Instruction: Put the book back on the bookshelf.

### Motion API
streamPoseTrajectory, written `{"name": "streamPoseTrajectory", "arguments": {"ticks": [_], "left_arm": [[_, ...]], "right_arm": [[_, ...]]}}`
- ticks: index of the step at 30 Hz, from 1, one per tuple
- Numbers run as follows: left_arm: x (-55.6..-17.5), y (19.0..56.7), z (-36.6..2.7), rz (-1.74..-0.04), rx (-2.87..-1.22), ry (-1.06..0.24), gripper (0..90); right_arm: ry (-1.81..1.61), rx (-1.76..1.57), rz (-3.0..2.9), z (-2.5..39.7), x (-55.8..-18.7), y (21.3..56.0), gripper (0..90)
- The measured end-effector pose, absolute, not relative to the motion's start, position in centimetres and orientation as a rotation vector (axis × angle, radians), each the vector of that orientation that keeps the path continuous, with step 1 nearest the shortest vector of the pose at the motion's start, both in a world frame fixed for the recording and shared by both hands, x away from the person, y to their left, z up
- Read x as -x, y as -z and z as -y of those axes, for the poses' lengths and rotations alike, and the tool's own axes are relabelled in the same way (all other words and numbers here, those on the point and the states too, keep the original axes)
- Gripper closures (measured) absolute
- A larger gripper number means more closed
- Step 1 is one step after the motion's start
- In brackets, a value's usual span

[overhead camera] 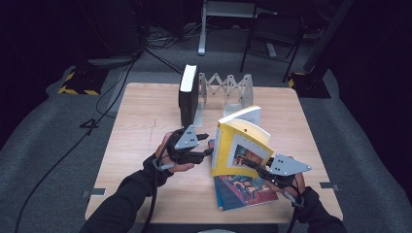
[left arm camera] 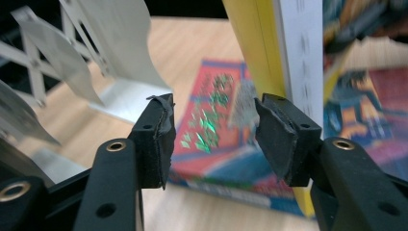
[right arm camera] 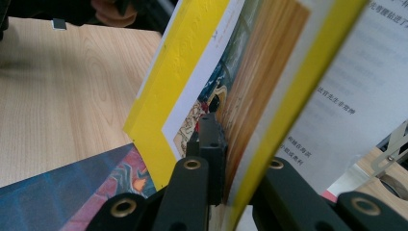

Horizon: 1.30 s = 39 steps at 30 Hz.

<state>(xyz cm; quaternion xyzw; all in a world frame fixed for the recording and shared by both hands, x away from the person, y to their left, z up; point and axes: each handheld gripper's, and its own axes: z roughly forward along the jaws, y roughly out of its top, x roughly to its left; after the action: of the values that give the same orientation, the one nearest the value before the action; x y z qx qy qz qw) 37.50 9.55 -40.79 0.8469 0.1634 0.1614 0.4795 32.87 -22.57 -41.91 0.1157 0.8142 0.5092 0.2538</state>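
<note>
Rack (overhead camera: 224, 88) and black book (overhead camera: 188, 95) stand behind yellow book (overhead camera: 233, 148).

Upright book (overhead camera: 188, 94) at the table's (overhead camera: 145, 126) back, expanding rack (overhead camera: 224, 87) beside it; tilted book (overhead camera: 238, 148) over a flat book (overhead camera: 245, 191) in front.

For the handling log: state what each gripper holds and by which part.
The right gripper clamps the yellow book's front cover near its lower edge. The left gripper is open, holding nothing.

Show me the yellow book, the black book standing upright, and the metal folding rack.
yellow book (overhead camera: 232, 150): high view, on its front cover.
black book (overhead camera: 187, 99): high view, on its dark spine.
metal folding rack (overhead camera: 224, 86): high view, on its scissor lattice.
</note>
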Motion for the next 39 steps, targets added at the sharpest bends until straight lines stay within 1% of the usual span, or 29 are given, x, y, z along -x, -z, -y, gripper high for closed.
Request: {"name": "streamPoseTrajectory", "arguments": {"ticks": [5,9,10,11,12,14,22,27,29,31,33,35,36,39], "left_arm": [[-36.7,43.0,-9.7,-0.417,-2.134,-0.339,45.6],[-36.2,43.8,-10.0,-0.410,-2.160,-0.306,44.0],[-36.1,44.0,-10.1,-0.403,-2.150,-0.266,42.8],[-36.0,44.1,-10.1,-0.403,-2.138,-0.238,38.6],[-35.8,44.1,-10.0,-0.392,-2.133,-0.219,38.0],[-35.3,44.4,-9.4,-0.373,-2.157,-0.229,37.7],[-35.4,45.8,-6.7,-0.340,-2.182,-0.200,37.4],[-35.8,45.9,-5.8,-0.344,-2.138,-0.191,40.6],[-35.9,45.7,-5.4,-0.346,-2.125,-0.187,45.0],[-35.8,45.3,-5.0,-0.350,-2.098,-0.213,48.0],[-35.9,45.0,-4.8,-0.364,-2.083,-0.229,48.8],[-36.1,44.9,-4.8,-0.375,-2.070,-0.240,54.5],[-36.2,44.9,-4.9,-0.375,-2.064,-0.230,55.3],[-36.2,44.7,-4.9,-0.353,-2.076,-0.255,60.4]], "right_arm": [[-1.376,-0.317,-2.214,22.7,-32.6,42.0,86.1],[-1.376,-0.316,-2.210,22.7,-32.5,42.1,86.1],[-1.376,-0.318,-2.210,22.8,-32.5,42.1,86.0],[-1.379,-0.318,-2.208,22.8,-32.5,42.1,86.1],[-1.380,-0.319,-2.205,22.8,-32.5,42.1,86.1],[-1.382,-0.327,-2.204,22.8,-32.4,42.2,86.1],[-1.370,-0.315,-2.205,22.8,-32.1,42.2,86.1],[-1.367,-0.308,-2.207,22.9,-32.0,42.3,85.7],[-1.351,-0.305,-2.208,22.9,-31.9,42.2,84.7],[-1.350,-0.308,-2.211,23.0,-31.9,42.2,83.8],[-1.348,-0.310,-2.210,23.1,-31.9,42.3,83.0],[-1.332,-0.311,-2.208,23.2,-31.7,42.3,79.6],[-1.331,-0.317,-2.206,23.3,-31.7,42.3,78.9],[-1.315,-0.336,-2.200,23.8,-31.8,42.4,76.1]]}}
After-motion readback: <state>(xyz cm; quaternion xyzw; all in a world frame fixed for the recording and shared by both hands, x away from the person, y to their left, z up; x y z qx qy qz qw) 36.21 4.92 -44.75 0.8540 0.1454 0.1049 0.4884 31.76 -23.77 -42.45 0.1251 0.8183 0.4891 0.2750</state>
